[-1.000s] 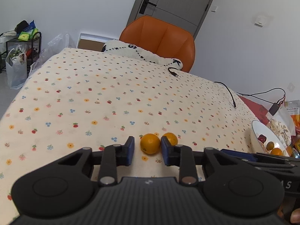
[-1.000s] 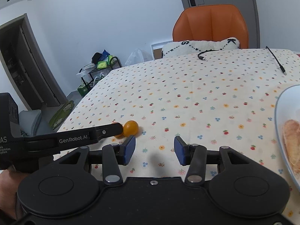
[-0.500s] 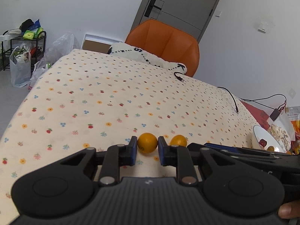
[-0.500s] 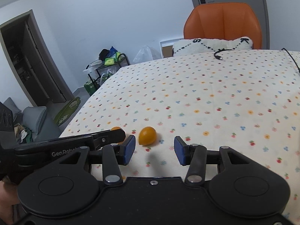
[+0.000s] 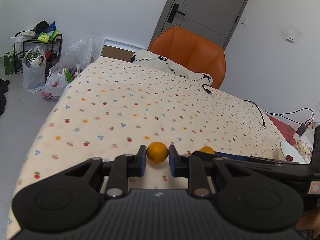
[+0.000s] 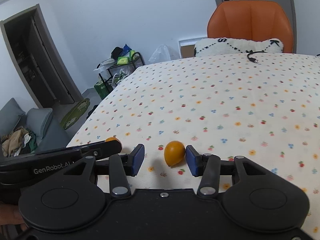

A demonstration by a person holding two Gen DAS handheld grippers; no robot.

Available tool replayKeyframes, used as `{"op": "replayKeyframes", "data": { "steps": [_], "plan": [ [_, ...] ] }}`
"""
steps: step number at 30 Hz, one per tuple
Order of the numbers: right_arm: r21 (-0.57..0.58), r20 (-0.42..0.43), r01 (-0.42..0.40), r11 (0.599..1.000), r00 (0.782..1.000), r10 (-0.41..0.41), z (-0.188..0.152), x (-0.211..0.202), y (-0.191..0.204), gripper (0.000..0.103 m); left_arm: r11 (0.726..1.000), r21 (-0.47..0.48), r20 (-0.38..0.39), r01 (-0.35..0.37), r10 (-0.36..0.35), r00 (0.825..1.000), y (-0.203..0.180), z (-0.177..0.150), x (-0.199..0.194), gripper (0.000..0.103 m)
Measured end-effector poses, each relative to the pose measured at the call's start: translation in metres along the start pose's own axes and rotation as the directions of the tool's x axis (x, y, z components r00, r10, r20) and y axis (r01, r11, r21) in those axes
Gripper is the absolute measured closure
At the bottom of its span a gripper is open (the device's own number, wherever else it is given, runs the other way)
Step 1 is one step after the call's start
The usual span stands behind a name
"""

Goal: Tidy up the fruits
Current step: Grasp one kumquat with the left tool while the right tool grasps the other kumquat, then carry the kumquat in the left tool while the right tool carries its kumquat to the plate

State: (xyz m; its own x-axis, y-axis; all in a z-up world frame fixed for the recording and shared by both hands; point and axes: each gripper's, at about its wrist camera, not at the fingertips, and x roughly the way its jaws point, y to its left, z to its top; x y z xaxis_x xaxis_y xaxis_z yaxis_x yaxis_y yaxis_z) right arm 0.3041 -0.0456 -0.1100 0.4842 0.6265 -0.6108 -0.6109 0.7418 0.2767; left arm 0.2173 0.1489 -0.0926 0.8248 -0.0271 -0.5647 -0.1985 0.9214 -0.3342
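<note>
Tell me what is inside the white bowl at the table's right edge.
The white bowl shows one dark red fruit. The right tongs' body covers the bowl's lower part, so other contents cannot be seen.

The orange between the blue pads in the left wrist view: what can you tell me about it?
The orange is small, round and bright, with smooth, slightly glossy skin and a darker speck low on its left side. It sits on the flowered tablecloth near the table's front edge, clamped on both sides by the blue pads of the left hand-held gripper. A second orange lies apart, to its right.
</note>
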Motion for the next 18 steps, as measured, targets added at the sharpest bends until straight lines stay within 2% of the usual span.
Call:
{"op": "replayKeyframes", "data": {
  "steps": [2,4,5,18],
  "plan": [
    [-0.015,0.006,0.009,1.0,1.0,-0.008,-0.001,0.001,0.002,0.062,1.0,0.0,0.001,0.001,-0.001,1.0,0.0,0.0,-0.001,0.081],
    [-0.021,0.005,0.019,1.0,1.0,-0.019,-0.001,0.001,0.003,0.08,1.0,-0.001,0.0,0.001,-0.001,1.0,0.0,0.0,-0.001,0.081],
    [-0.018,0.002,0.019,1.0,1.0,-0.019,-0.001,0.001,0.001,0.084,1.0,-0.001,0.0,0.002,-0.002,1.0,0.0,0.0,-0.001,0.081],
    [0.009,0.023,0.036,0.999,0.999,-0.036,-0.011,-0.026,-0.014,0.085,0.999,0.023,0.012,0.027,-0.027,1.0,-0.02,-0.001,-0.008,0.081]
  ]
}}
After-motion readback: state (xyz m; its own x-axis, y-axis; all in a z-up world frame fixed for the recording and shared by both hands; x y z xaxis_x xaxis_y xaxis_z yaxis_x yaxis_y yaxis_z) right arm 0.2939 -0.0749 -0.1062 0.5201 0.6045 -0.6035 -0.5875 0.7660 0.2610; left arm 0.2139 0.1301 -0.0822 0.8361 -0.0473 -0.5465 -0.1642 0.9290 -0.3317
